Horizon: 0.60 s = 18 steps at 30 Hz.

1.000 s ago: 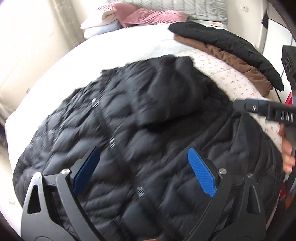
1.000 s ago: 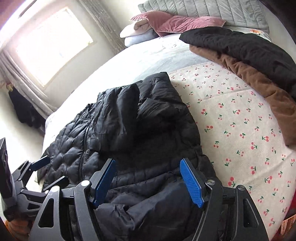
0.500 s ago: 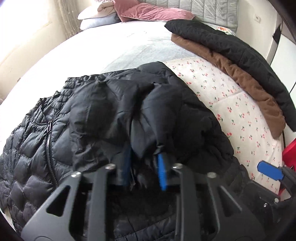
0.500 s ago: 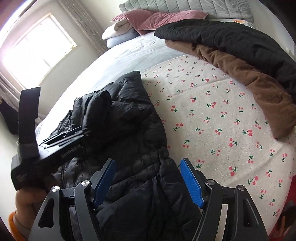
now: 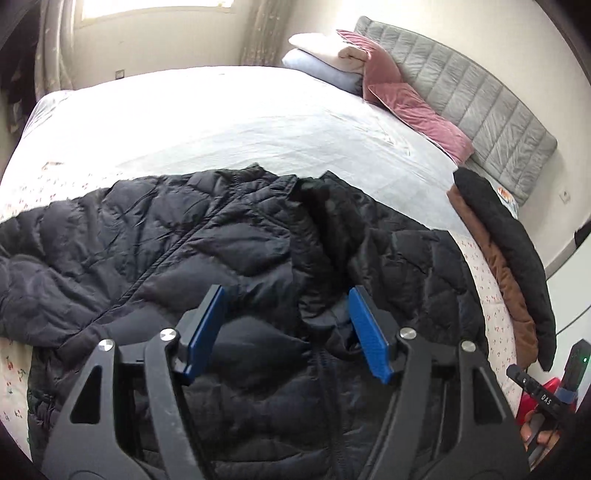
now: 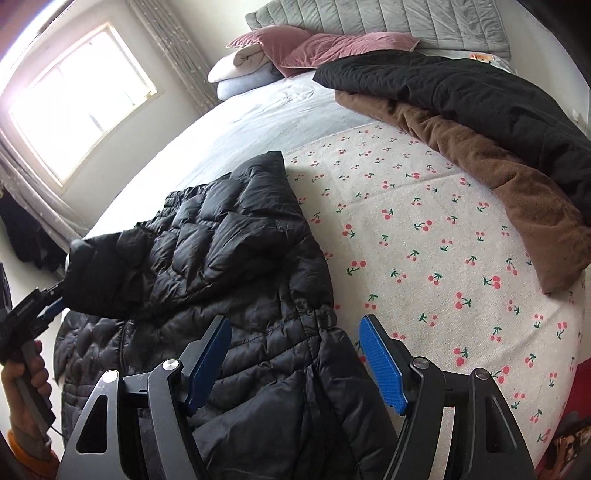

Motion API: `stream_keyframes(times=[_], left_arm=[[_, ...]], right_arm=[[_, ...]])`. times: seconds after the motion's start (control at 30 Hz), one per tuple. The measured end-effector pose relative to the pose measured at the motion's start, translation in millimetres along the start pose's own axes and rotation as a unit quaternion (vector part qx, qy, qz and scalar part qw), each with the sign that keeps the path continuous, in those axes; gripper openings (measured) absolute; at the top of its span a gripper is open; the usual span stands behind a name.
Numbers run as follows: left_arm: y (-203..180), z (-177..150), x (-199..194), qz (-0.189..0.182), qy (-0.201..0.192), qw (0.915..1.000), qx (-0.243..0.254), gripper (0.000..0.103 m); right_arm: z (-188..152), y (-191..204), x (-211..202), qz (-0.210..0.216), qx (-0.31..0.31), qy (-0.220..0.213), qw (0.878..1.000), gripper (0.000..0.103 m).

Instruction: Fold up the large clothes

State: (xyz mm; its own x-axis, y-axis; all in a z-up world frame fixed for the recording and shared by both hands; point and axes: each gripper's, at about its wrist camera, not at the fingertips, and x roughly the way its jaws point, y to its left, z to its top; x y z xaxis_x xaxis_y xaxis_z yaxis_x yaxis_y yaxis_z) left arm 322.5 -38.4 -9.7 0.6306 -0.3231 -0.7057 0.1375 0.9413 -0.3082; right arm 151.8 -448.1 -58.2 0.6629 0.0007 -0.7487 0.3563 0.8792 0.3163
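The bed (image 6: 424, 221), partly covered by a cherry-print sheet (image 6: 413, 258), is occupied by a black puffer jacket (image 6: 236, 258) spread near its foot. A brown and black blanket (image 6: 498, 140) is laid along the side. The left hand-held gripper (image 5: 286, 330) is held released above the jacket's front. The right hand-held gripper (image 6: 295, 358) is likewise spread wide over the jacket's hem.

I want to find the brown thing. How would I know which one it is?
Look at the bed, on its cherry-print cover. Near the grey headboard two cloths lie stacked. The brown blanket is the fuzzy bottom one, sticking out under the black quilt.
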Motion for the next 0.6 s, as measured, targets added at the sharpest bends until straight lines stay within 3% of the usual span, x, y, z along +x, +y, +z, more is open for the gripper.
stream_keyframes(times=[0.13,0.23,0.37,0.5,0.6], left_arm=[[34,-3,5,0.012,-0.022,0.9977,-0.062,0.069],[32,-7,7,0.005,-0.052,0.9965,-0.065,0.069],[-8,-21,29,-0.021,-0.013,0.9997,0.007,0.069],[-27,-47,81,0.038,0.066,0.995,0.065,0.069],[-37,-53,84,0.065,0.057,0.991,0.103,0.07]], right_arm=[[0,0,3,-0.011,0.004,-0.004,1.0,0.073],[-2,15,3,-0.013,-0.024,-0.012,1.0,0.073],[-10,41,10,-0.016,-0.075,-0.012,0.997,0.073],[-22,55,28,-0.034,-0.104,0.019,0.994,0.073],[-27,55,35,-0.045,-0.108,0.034,0.993,0.073]])
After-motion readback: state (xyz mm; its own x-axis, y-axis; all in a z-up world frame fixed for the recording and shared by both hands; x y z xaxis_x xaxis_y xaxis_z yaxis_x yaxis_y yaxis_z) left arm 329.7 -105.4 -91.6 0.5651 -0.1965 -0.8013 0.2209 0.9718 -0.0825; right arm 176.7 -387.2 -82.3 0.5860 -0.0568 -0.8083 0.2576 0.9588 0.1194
